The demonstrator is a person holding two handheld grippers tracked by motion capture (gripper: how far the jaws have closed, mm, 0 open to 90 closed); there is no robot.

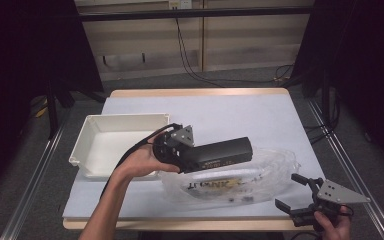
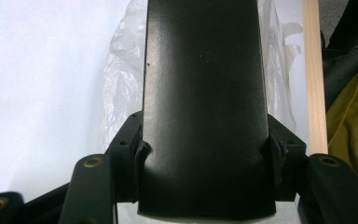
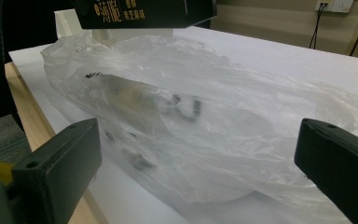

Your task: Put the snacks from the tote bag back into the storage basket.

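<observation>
Black cardboard, one long box (image 1: 223, 153), is clamped at its end by the left gripper (image 1: 180, 150) above one crumpled clear plastic bag (image 1: 240, 180). One white tray (image 1: 92, 131) sits left. Near right, the right gripper (image 1: 297, 197) stands open, empty.

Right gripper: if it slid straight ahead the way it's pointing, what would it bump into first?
Most likely the clear plastic bag lying just ahead of the right gripper; its open jaws point straight at it, though the exact gap is hard to judge.

Long black rectangular cardboard box (image 1: 223, 153) with small gold print, held level above the worktop; beneath it, crumpled clear plastic bag (image 1: 240, 177), lying flat.
</observation>
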